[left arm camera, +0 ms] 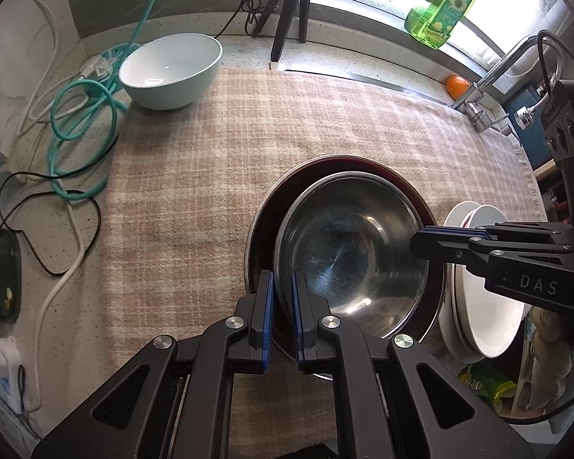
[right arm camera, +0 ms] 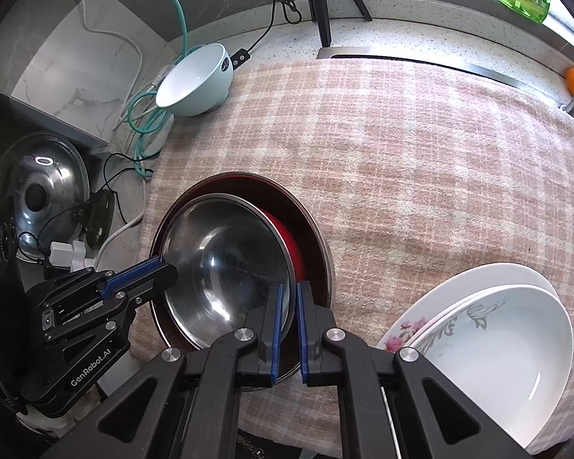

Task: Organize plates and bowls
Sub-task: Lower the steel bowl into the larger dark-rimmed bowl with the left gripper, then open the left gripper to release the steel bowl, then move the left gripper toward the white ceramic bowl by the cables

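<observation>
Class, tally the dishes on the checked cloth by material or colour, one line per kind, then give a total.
Steel bowls: 2, the inner steel bowl nested in the outer steel bowl
Red dish between them: 1
White dishes stacked: 2
Pale green bowl: 1
Total: 6

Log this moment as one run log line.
left gripper: shut on steel bowl rim | right gripper: shut on opposite rim | bowl inside red-lined bowl

A home kitchen: faucet (left arm camera: 493, 72), dish soap bottle (left arm camera: 440, 7), speckled counter (left arm camera: 245, 49).
</observation>
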Demonstrator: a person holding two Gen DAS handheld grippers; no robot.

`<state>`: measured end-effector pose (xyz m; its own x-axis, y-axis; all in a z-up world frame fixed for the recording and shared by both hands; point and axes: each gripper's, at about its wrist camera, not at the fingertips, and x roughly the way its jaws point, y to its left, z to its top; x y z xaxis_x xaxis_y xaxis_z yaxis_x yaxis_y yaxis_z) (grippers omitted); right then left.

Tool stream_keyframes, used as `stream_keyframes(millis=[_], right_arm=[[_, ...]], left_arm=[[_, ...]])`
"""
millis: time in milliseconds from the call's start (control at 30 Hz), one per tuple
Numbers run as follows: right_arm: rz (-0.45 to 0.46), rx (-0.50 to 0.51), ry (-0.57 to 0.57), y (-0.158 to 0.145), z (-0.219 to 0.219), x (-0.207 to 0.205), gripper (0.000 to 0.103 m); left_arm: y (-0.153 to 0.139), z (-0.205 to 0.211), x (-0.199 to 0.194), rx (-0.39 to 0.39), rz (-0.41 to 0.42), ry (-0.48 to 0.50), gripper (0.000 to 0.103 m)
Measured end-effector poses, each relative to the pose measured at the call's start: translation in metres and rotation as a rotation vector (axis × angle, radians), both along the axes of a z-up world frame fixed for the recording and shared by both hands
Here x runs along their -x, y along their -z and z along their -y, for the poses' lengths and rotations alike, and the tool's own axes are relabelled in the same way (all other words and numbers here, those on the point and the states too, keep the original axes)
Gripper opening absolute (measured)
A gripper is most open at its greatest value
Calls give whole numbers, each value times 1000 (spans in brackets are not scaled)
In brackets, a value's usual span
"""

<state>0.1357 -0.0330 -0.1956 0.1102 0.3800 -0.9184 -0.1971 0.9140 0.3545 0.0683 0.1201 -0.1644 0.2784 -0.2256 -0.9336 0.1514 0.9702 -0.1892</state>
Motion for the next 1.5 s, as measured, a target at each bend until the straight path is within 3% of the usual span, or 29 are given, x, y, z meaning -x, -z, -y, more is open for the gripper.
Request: stream_keyframes(millis=[900, 1233, 1500], right_arm=[[-4, 38, -32, -6, -3, 7, 14], [66, 16, -24, -34, 3, 12, 14], [160, 13, -18, -59, 4, 8, 14]], left_arm=[[-2, 4, -4, 6, -8, -5, 11], [-17, -6, -2, 36, 21, -23, 11], [-34, -35, -1, 68, 65, -102, 11]])
